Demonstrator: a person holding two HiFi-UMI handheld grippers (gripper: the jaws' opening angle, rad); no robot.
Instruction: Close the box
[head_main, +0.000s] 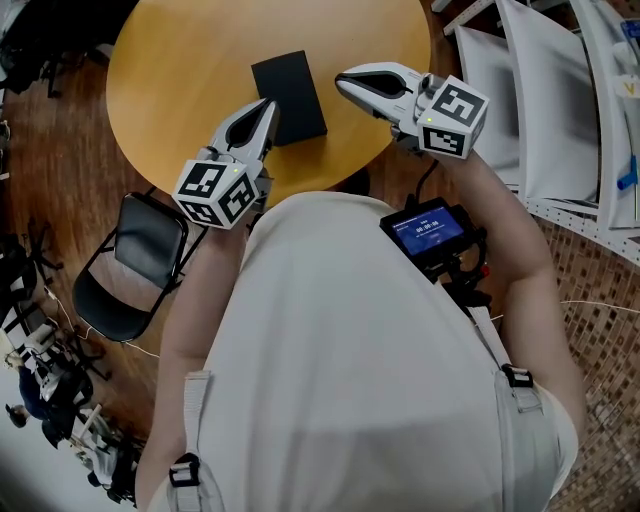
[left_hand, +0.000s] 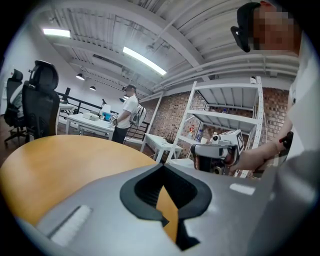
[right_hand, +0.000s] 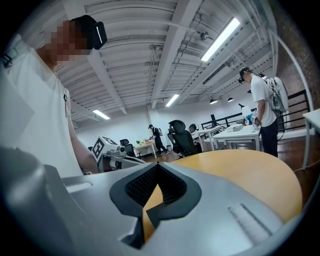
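A black box (head_main: 288, 97) lies flat with its lid down on the round wooden table (head_main: 180, 70). My left gripper (head_main: 268, 103) hovers just left of the box, its jaws shut and empty. My right gripper (head_main: 342, 80) is held a little to the right of the box, jaws shut with nothing between them. In the left gripper view the gripper's own tips (left_hand: 162, 167) meet over the tabletop (left_hand: 60, 160), and the right gripper (left_hand: 215, 152) shows beyond. In the right gripper view the tips (right_hand: 156, 165) also meet, with the left gripper (right_hand: 112, 152) behind. Neither gripper view shows the box.
A black folding chair (head_main: 130, 265) stands left of the table's near edge. White metal shelving (head_main: 560, 100) fills the right side. A small screen device (head_main: 432, 230) hangs at the person's chest. Other people (right_hand: 262, 107) stand at distant desks.
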